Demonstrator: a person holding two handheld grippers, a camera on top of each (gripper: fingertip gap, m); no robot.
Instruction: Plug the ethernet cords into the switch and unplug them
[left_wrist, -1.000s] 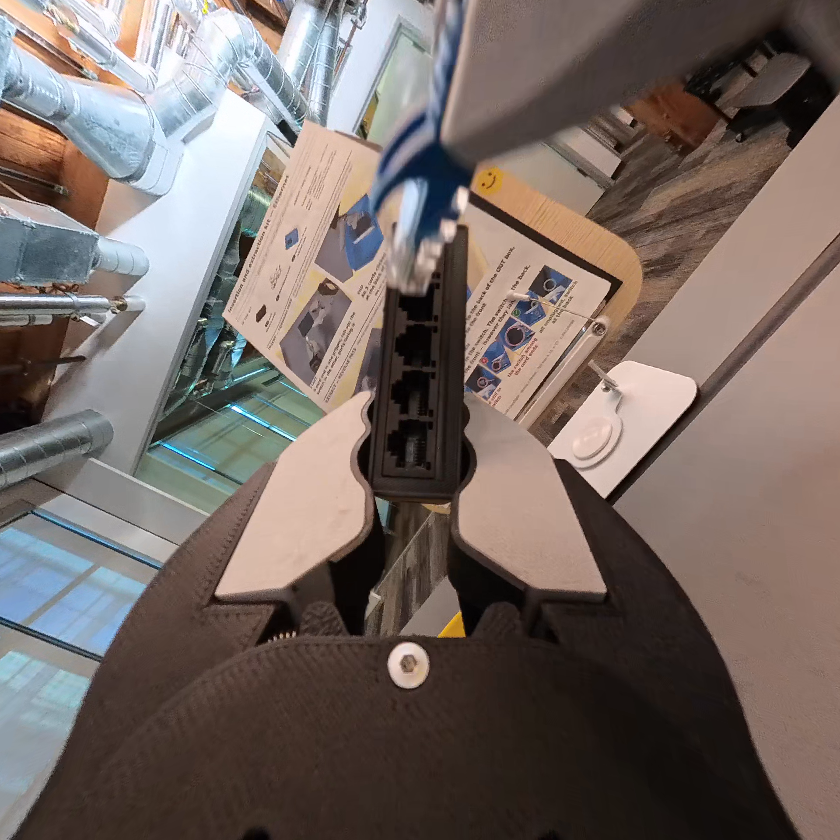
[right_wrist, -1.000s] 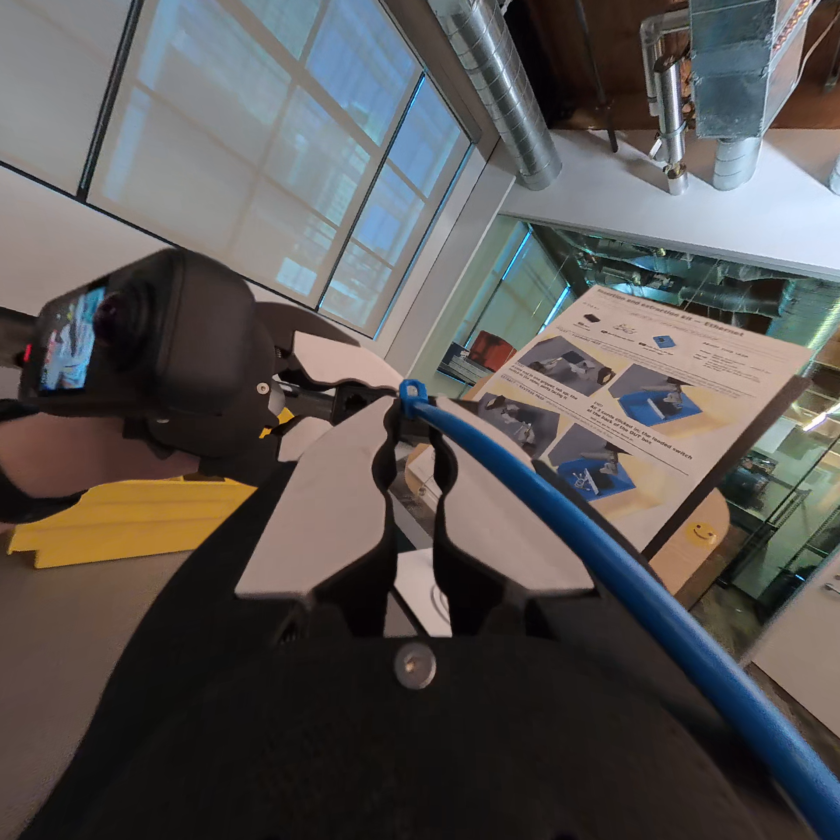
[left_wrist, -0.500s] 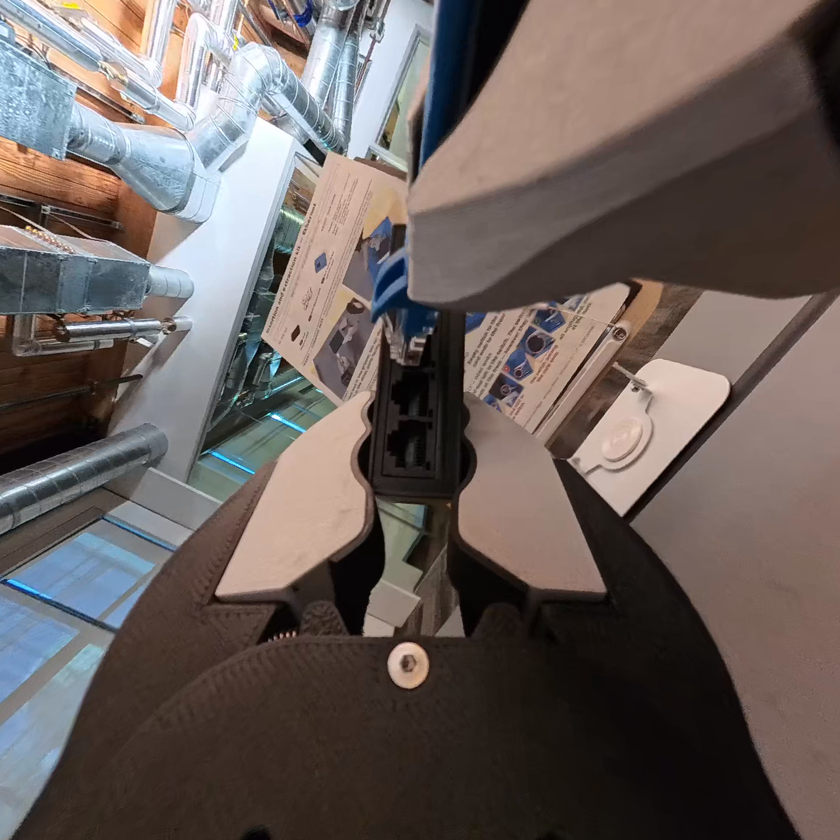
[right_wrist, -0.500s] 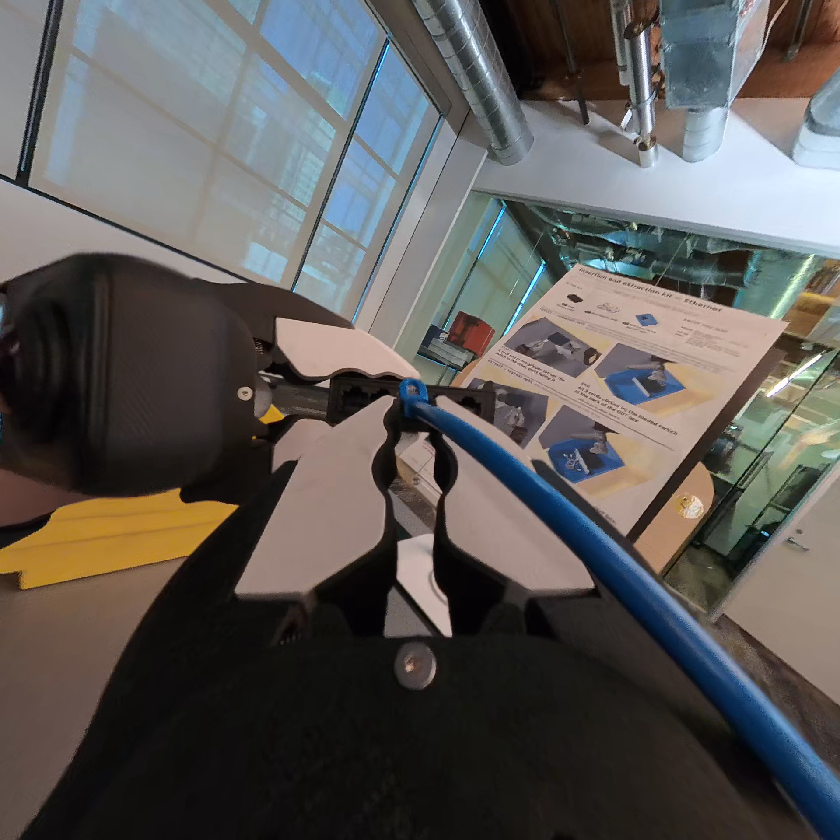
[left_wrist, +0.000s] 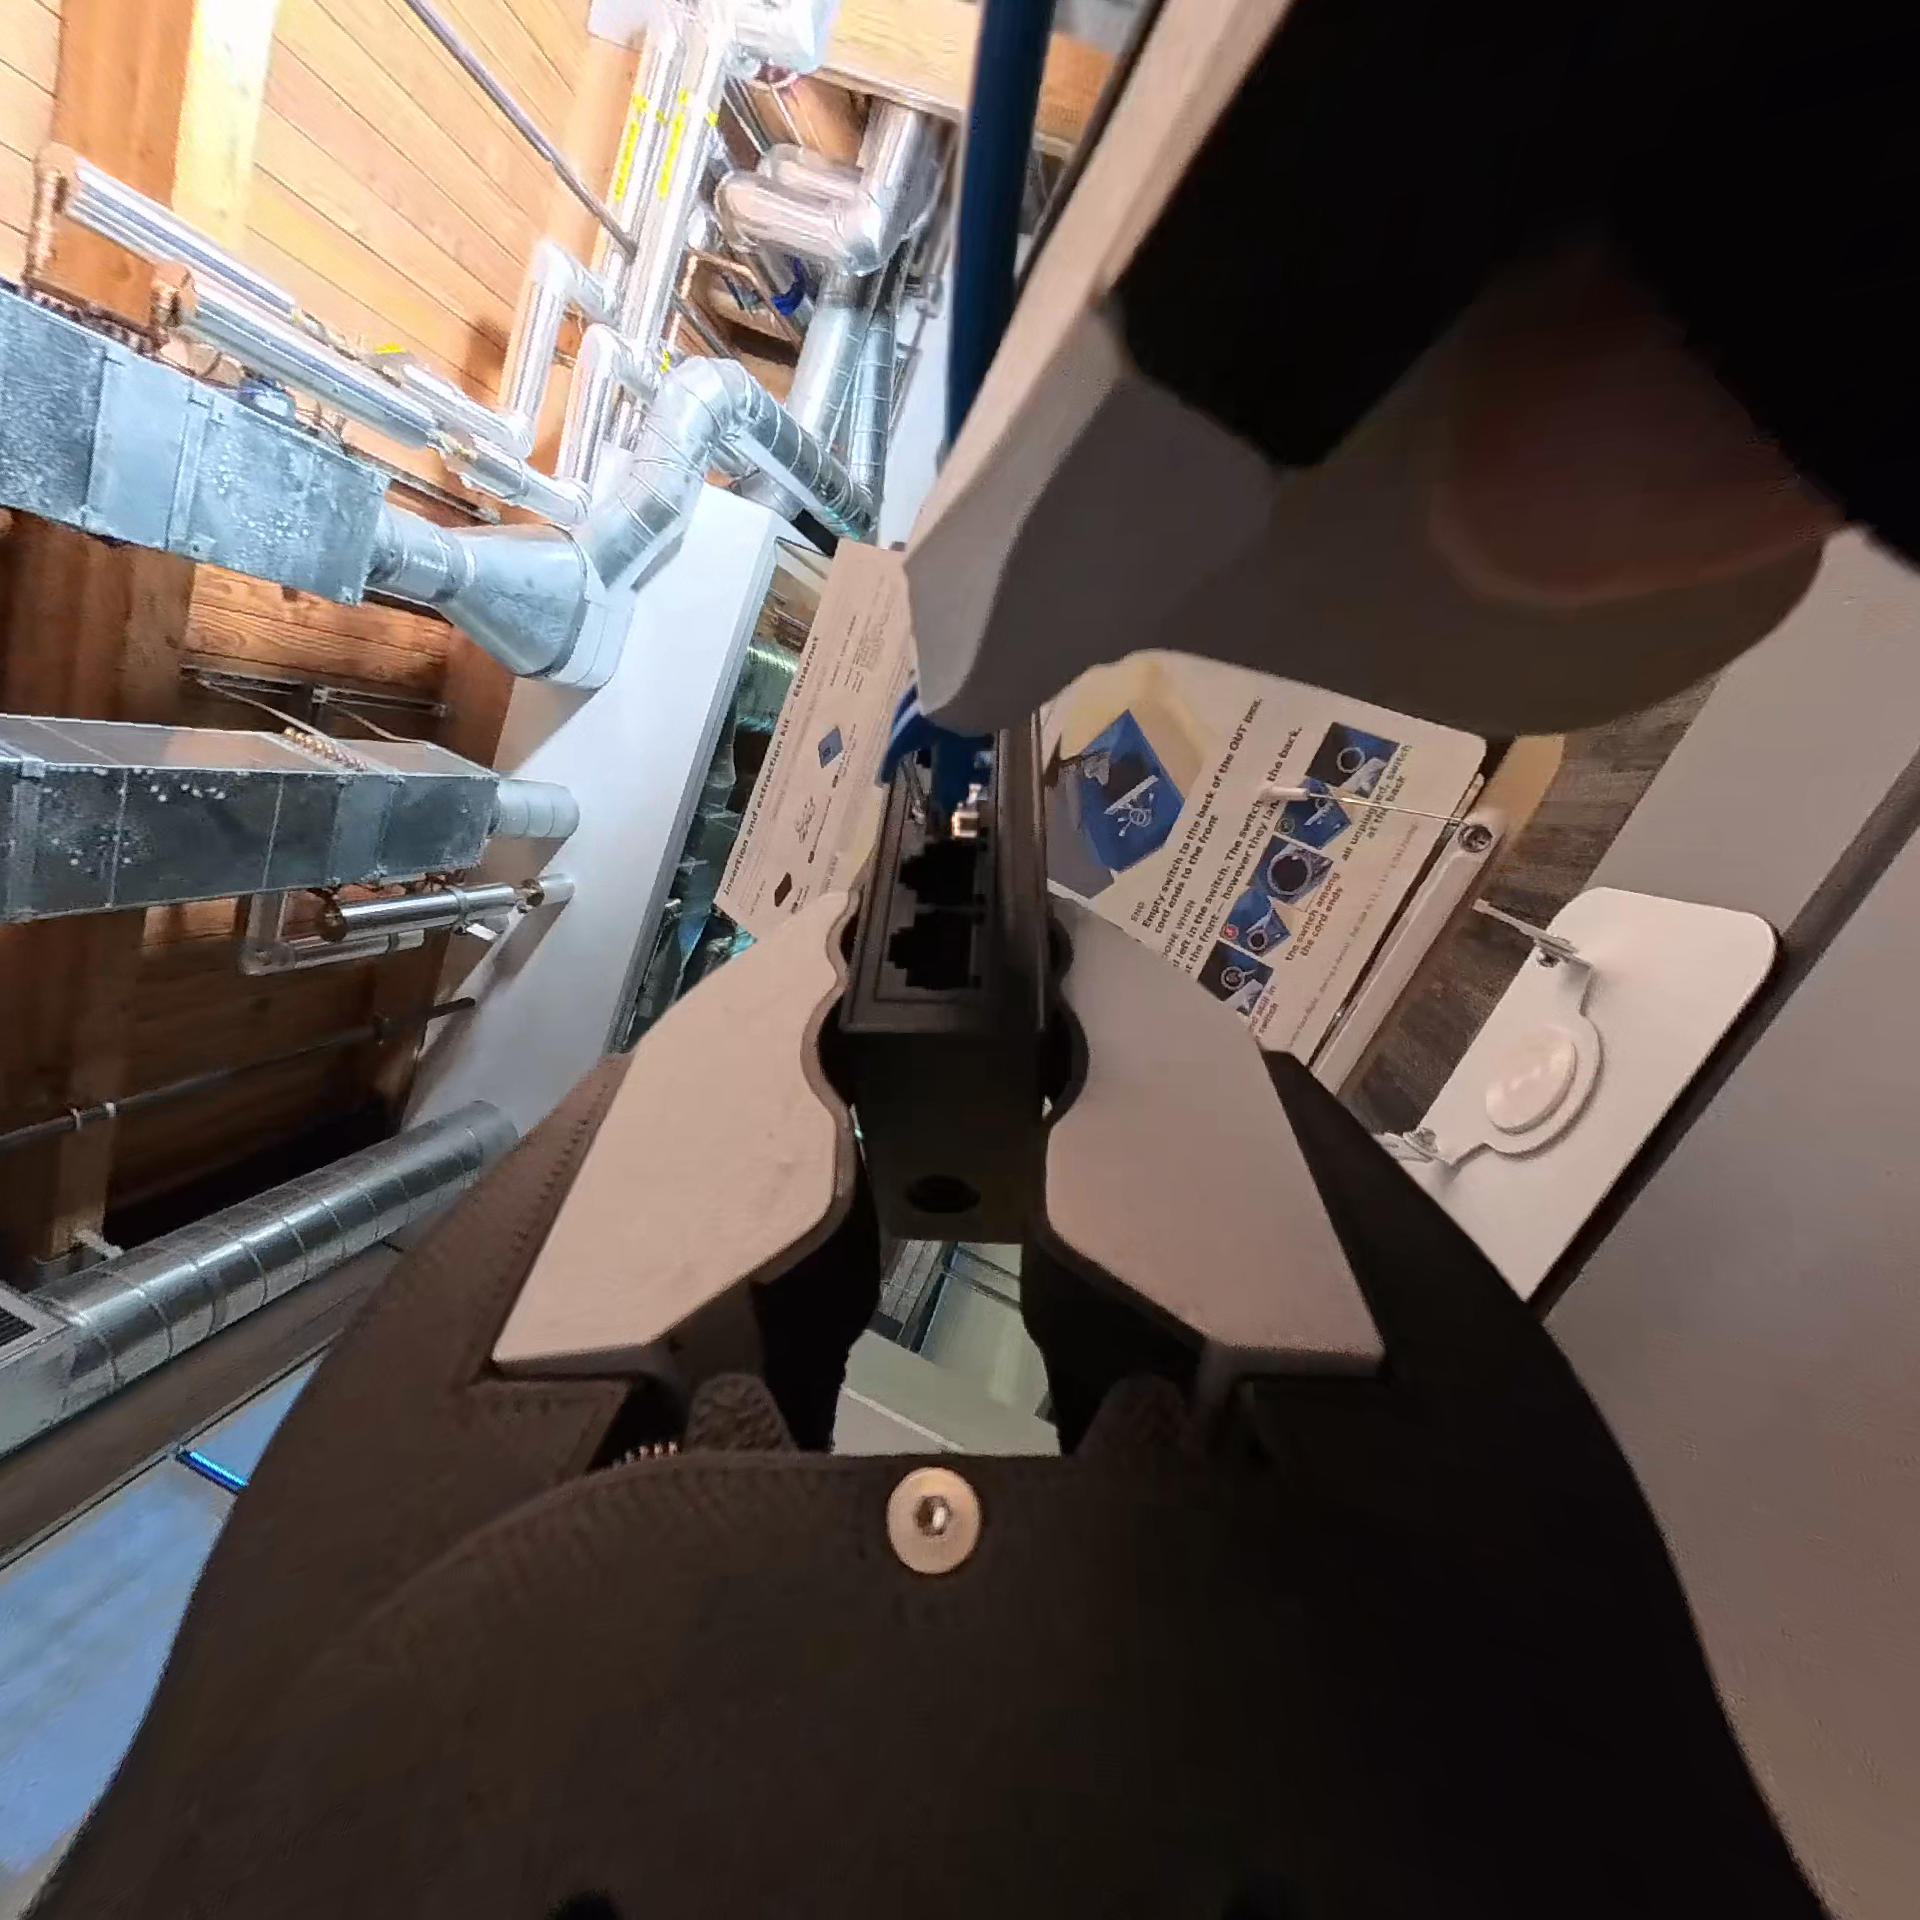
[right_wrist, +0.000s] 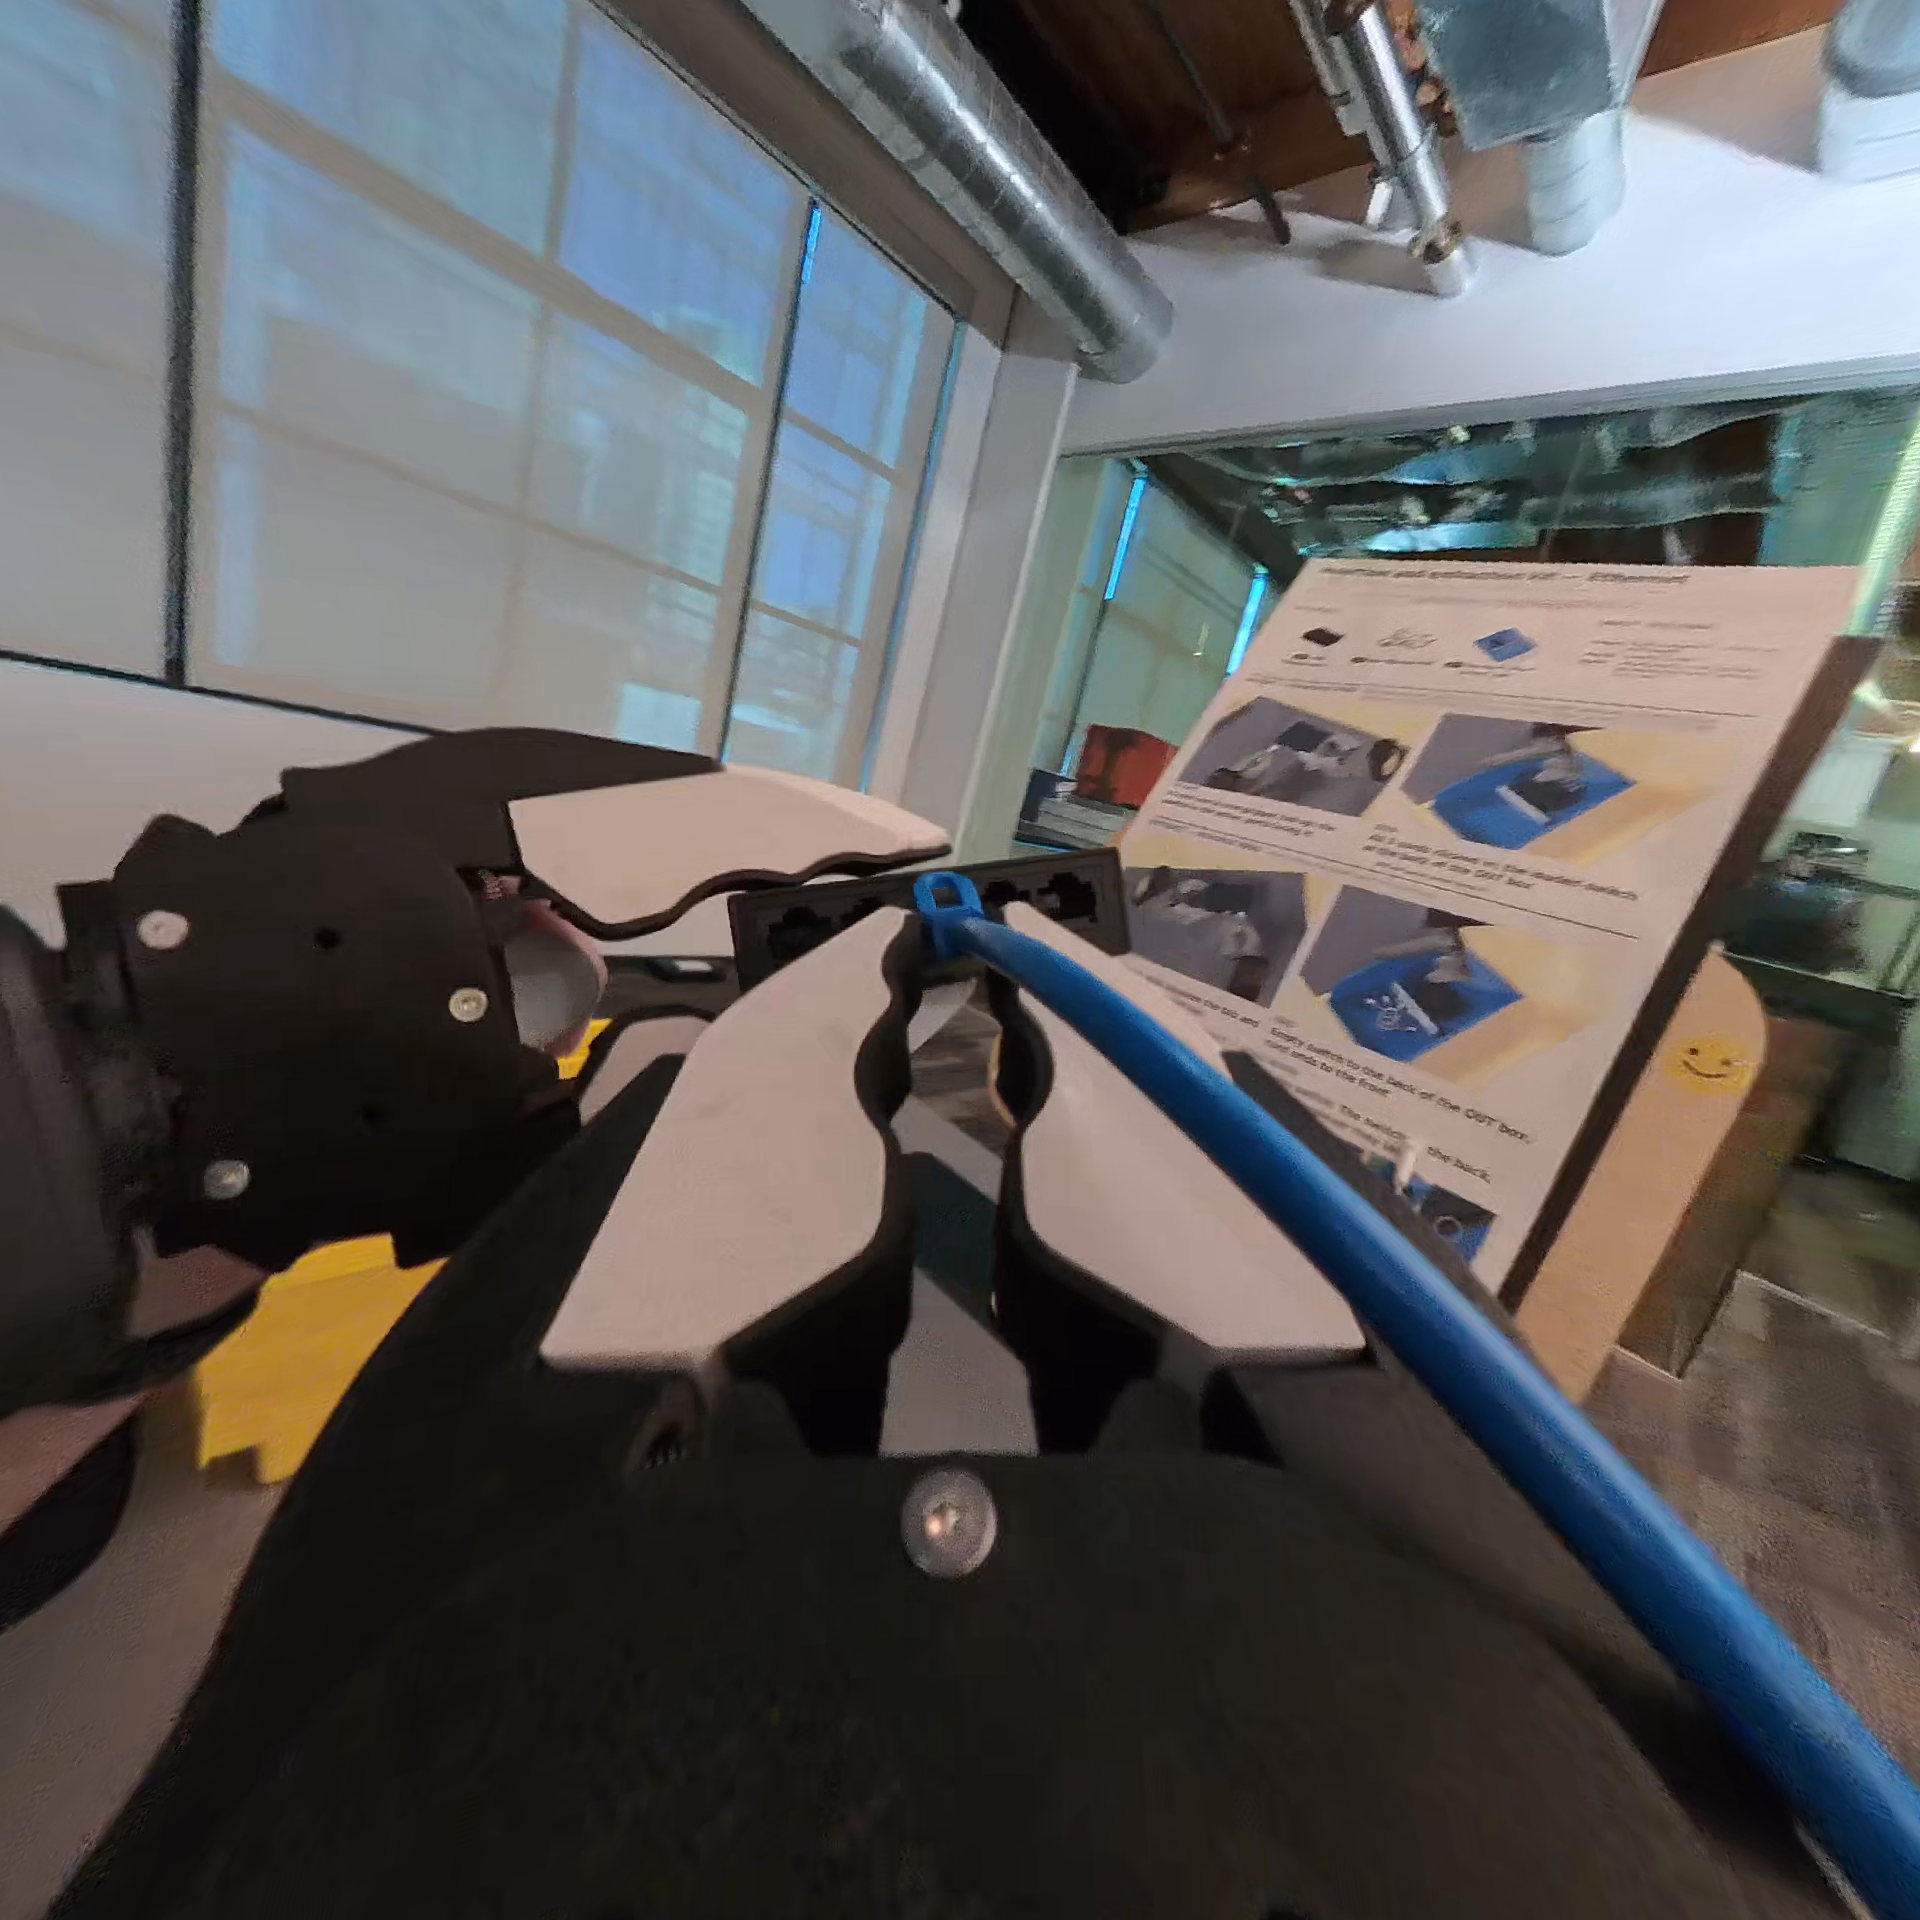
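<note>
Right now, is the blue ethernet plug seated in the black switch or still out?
Cannot tell. The blue ethernet plug sits at a middle port of the black switch, but the right gripper hides its tip.

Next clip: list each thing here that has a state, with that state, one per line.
Left claw: shut on the switch.
Right claw: shut on the blue cord's plug end.
Switch: held off the table, ports toward the right claw, four empty ports visible.
Blue cord: plug at a middle port; seating not visible.
Instruction board: upright, tilted back.

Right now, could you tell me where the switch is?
In the left wrist view, the black switch sits centre, clamped between the left tongs, with the blue cord meeting its far ports.
</note>
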